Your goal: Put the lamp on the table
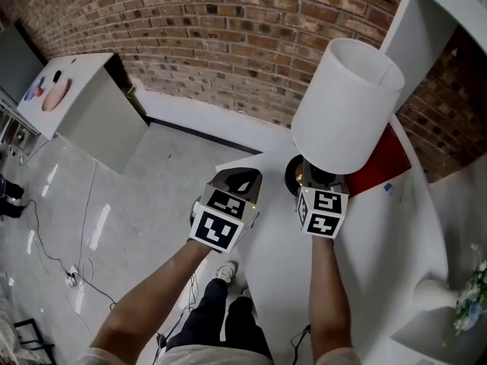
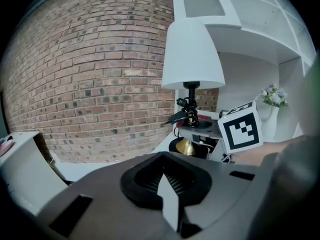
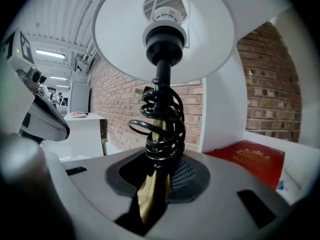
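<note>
each gripper is a smooth grey shell with a black oval recess round its jaws, ribbed black pads inside and narrow dark slots on either side, alike on the left gripper (image 2: 167, 196) and the right gripper (image 3: 155, 184). behind each shell sits a white cube printed with bold black square markers, the left cube (image 1: 221, 220) showing two faces and the right cube (image 1: 323, 211) two as well. the person wears a pale short-sleeved top (image 1: 194, 353), dark trousers (image 1: 221, 322) and white shoes (image 1: 226, 271), with both forearms bare.
</note>
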Demonstrator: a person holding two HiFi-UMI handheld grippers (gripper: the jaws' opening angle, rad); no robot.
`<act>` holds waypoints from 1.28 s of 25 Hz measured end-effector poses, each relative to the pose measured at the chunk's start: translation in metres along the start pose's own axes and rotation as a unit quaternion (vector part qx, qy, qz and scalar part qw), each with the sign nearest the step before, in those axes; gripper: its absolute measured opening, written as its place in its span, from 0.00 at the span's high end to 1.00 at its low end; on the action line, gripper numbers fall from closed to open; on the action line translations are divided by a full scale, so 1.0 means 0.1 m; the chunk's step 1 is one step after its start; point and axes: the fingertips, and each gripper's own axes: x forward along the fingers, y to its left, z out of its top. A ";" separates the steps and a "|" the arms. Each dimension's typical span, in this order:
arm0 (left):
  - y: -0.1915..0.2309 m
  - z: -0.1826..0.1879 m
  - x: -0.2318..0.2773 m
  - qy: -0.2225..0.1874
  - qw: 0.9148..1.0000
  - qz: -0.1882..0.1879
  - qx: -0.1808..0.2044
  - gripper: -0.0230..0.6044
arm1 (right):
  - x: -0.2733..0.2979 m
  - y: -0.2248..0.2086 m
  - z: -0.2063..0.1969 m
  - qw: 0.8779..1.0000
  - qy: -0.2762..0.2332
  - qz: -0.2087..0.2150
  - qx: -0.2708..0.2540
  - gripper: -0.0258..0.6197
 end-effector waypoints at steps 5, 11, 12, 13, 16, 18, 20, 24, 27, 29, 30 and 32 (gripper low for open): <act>-0.03 0.00 0.03 -0.005 1.000 -0.008 -0.011 0.97 | -0.02 -0.01 -0.01 1.000 -0.001 -0.001 -0.001 0.81; -0.05 -0.01 0.06 -0.012 1.000 -0.011 -0.016 0.97 | -0.04 0.00 -0.06 1.000 -0.003 -0.001 0.003 0.81; -0.05 -0.01 0.06 -0.012 1.000 -0.011 -0.018 0.97 | -0.04 0.00 -0.07 1.000 -0.004 -0.001 0.004 0.81; -0.04 -0.02 0.07 -0.013 1.000 -0.011 -0.020 0.97 | -0.04 0.00 -0.07 1.000 -0.005 -0.001 0.004 0.81; -0.05 -0.03 0.07 -0.014 1.000 -0.011 -0.022 0.97 | -0.04 0.00 -0.06 1.000 -0.004 -0.002 0.007 0.81; -0.05 -0.05 0.06 -0.016 0.999 -0.011 -0.026 0.97 | -0.05 0.00 -0.06 1.000 -0.002 -0.001 0.010 0.81; -0.04 -0.06 0.07 -0.018 0.999 -0.009 -0.030 0.97 | -0.04 0.00 -0.07 1.000 0.000 0.000 0.015 0.81; -0.06 -0.06 0.07 -0.016 0.999 -0.008 -0.031 0.97 | -0.03 -0.01 -0.07 1.000 0.008 0.000 0.021 0.81; -0.06 -0.04 0.06 -0.014 0.999 -0.009 -0.032 0.97 | -0.03 -0.01 -0.06 1.000 0.012 0.001 0.023 0.81; -0.06 -0.06 0.06 -0.013 0.999 -0.008 -0.031 0.97 | -0.03 -0.01 -0.07 1.000 0.013 0.001 0.024 0.81; -0.07 -0.06 0.06 -0.013 0.999 -0.008 -0.030 0.97 | -0.03 -0.01 -0.08 1.000 0.014 0.000 0.024 0.81; -0.07 -0.07 0.05 -0.013 0.999 -0.009 -0.030 0.97 | -0.04 -0.02 -0.09 1.000 0.017 0.000 0.025 0.81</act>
